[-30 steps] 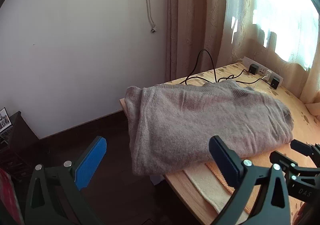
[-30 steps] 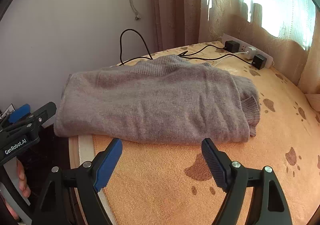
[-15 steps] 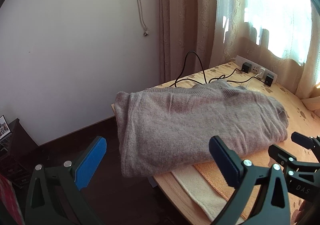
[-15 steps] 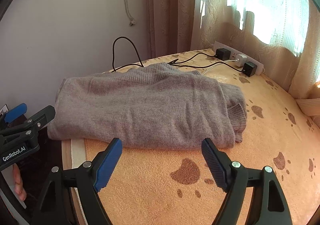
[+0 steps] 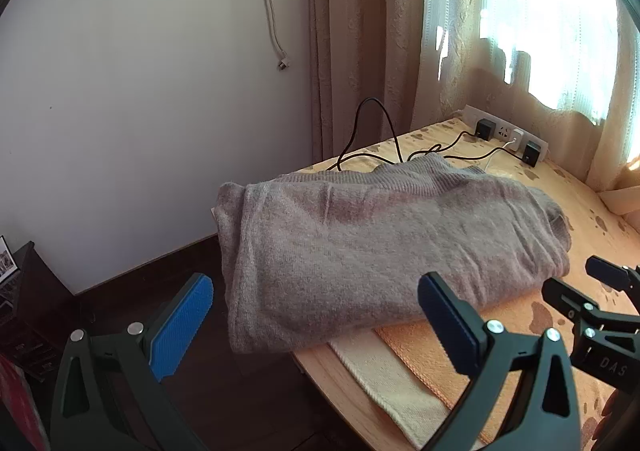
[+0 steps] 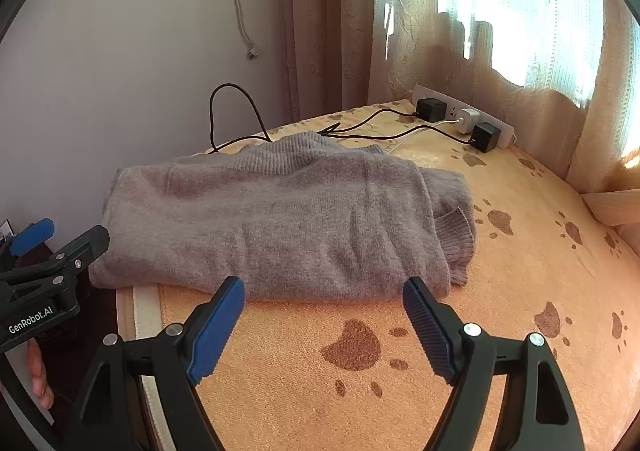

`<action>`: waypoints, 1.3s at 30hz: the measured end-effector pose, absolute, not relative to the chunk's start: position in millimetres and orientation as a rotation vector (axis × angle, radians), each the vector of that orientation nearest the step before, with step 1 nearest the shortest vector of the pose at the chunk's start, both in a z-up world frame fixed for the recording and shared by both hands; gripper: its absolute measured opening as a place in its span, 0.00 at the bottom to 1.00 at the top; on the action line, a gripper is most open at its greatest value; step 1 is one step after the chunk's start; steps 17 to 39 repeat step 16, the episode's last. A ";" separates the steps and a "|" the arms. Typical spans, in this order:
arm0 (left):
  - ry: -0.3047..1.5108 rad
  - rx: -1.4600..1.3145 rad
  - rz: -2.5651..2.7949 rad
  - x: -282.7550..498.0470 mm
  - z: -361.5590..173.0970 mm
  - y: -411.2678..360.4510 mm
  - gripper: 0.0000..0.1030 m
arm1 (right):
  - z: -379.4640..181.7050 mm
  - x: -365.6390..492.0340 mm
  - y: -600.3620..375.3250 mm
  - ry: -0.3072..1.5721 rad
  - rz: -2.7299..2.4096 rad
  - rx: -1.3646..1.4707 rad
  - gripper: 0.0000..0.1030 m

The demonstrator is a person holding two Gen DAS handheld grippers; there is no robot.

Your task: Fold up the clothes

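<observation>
Grey knit sweater (image 6: 276, 223) lies folded into a thick bundle on the orange paw-print towel (image 6: 400, 371) at the desk's (image 5: 332, 375) left end, one edge overhanging. Both the left gripper (image 5: 316, 327) and right gripper (image 6: 324, 323) hover just short of it, jaws spread wide and empty. A nudge leftward could slide it off; black cables (image 6: 376, 135) behind might snag. Readable: "GenRobot.AI", "DAS".

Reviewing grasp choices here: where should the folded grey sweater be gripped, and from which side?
Probably the left end of the grey sweater, which overhangs the table edge: the open left claw can come in from off the table and close on the free hanging layers.
</observation>
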State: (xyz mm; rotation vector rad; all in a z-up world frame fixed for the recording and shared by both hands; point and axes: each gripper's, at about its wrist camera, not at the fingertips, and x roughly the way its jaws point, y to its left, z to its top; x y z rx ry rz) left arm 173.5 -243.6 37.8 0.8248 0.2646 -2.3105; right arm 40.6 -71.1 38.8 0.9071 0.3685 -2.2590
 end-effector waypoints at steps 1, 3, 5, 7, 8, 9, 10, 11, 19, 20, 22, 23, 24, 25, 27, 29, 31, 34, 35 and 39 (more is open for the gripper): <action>0.264 0.828 -2.311 173.3 37.6 -243.2 1.00 | 39.3 40.8 -70.7 0.371 -2.263 0.904 0.81; 0.261 0.834 -2.313 172.6 36.9 -241.9 1.00 | 40.1 41.3 -70.2 0.371 -2.262 0.902 0.81; 0.257 0.843 -2.317 171.1 36.0 -240.7 1.00 | 40.5 41.3 -69.3 0.370 -2.262 0.901 0.81; 0.255 0.845 -2.314 170.6 35.4 -239.8 1.00 | 40.6 41.3 -68.4 0.370 -2.263 0.901 0.81; 0.255 0.844 -2.312 170.8 35.1 -239.4 1.00 | 40.3 41.2 -68.0 0.370 -2.263 0.902 0.81; 0.262 0.840 -2.314 171.5 34.9 -239.4 1.00 | 40.1 41.1 -67.5 0.369 -2.264 0.902 0.81; 0.271 0.834 -2.318 172.4 34.8 -239.5 1.00 | 39.8 41.0 -67.1 0.369 -2.264 0.903 0.81; 0.282 0.827 -2.320 173.5 34.8 -239.7 1.00 | 39.6 40.9 -66.6 0.369 -2.265 0.904 0.81; 0.288 0.821 -2.308 173.6 35.2 -240.0 1.00 | 38.3 40.0 -63.8 0.364 -2.268 0.909 0.81; 0.288 0.821 -2.308 173.6 35.2 -240.0 1.00 | 38.3 40.0 -63.8 0.364 -2.268 0.909 0.81; 0.288 0.821 -2.308 173.6 35.2 -240.0 1.00 | 38.3 40.0 -63.8 0.364 -2.268 0.909 0.81; 0.288 0.821 -2.308 173.6 35.2 -240.0 1.00 | 38.3 40.0 -63.8 0.364 -2.268 0.909 0.81; 0.288 0.821 -2.308 173.6 35.2 -240.0 1.00 | 38.3 40.0 -63.8 0.364 -2.268 0.909 0.81; 0.288 0.821 -2.308 173.6 35.2 -240.0 1.00 | 38.3 40.0 -63.8 0.364 -2.268 0.909 0.81; 0.288 0.821 -2.308 173.6 35.2 -240.0 1.00 | 38.3 40.0 -63.8 0.364 -2.268 0.909 0.81; 0.288 0.821 -2.308 173.6 35.2 -240.0 1.00 | 38.3 40.0 -63.8 0.364 -2.268 0.909 0.81; 0.288 0.821 -2.308 173.6 35.2 -240.0 1.00 | 38.3 40.0 -63.8 0.364 -2.268 0.909 0.81; 0.288 0.821 -2.308 173.6 35.2 -240.0 1.00 | 38.3 40.0 -63.8 0.364 -2.268 0.909 0.81; 0.288 0.821 -2.308 173.6 35.2 -240.0 1.00 | 38.3 40.0 -63.8 0.364 -2.268 0.909 0.81; 0.288 0.821 -2.308 173.6 35.2 -240.0 1.00 | 38.3 40.0 -63.8 0.364 -2.268 0.909 0.81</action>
